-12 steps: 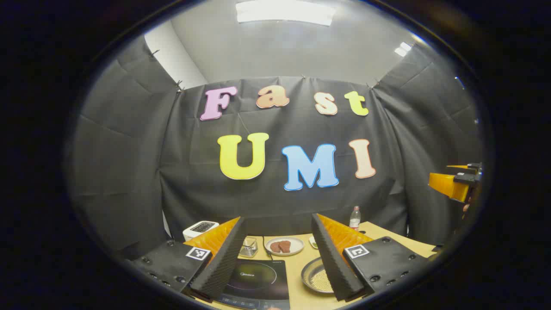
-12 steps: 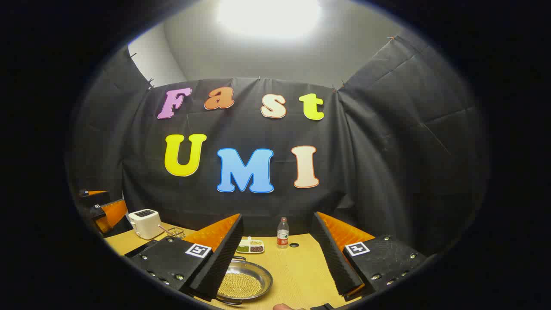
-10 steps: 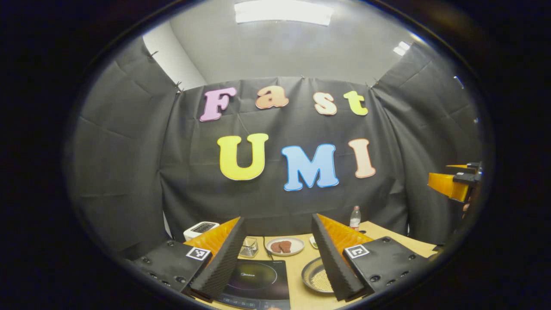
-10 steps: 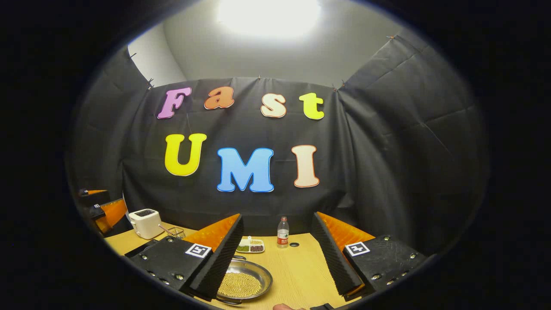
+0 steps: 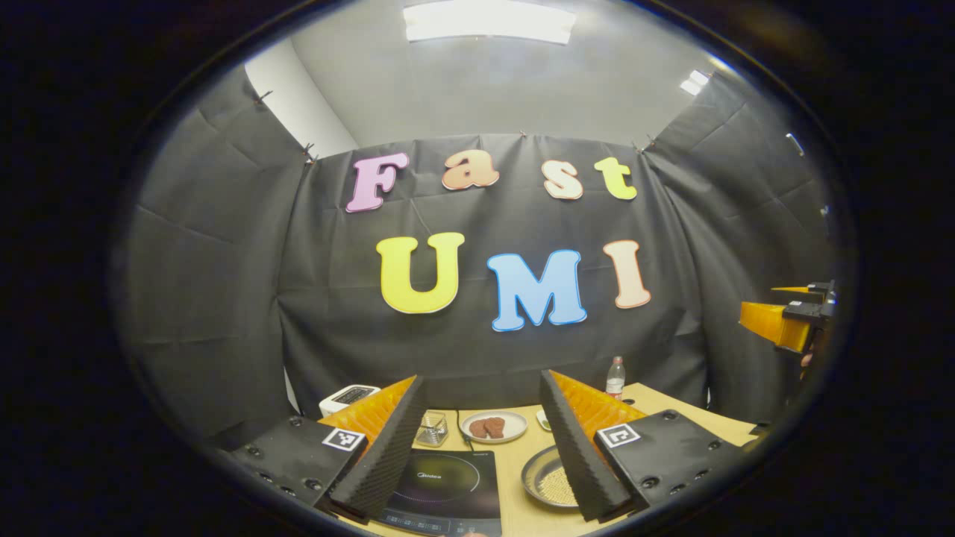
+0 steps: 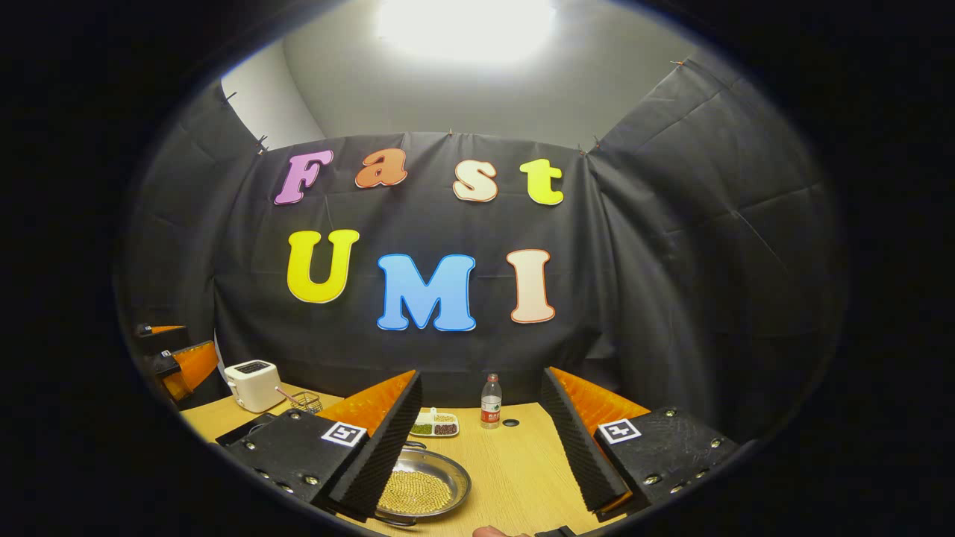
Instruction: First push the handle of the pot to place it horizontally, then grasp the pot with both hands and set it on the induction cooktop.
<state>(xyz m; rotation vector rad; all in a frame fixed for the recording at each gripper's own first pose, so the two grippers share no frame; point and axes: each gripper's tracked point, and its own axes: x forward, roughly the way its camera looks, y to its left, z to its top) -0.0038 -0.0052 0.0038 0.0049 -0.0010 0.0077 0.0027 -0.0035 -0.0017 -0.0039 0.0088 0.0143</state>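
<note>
Both jaws spread wide, holding nothing, raised above the tabletop [image 6: 515, 462]. Pot [image 6: 421, 488] of grain resting below the right gripper [image 6: 477, 455], by its left finger; right of the cooktop [image 5: 444, 481] under the left gripper [image 5: 485, 447]. Handle direction unclear; right gripper likely nearer.

light: ceiling lamp [image 6: 466, 22], glaring | focus: sharp | edges: fisheye-bent, dim

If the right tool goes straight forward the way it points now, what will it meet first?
Probably the water bottle, which stands between the open fingers of the right tool, if it stays low; depth is unclear. The pot lies lower, toward its left finger.
</note>
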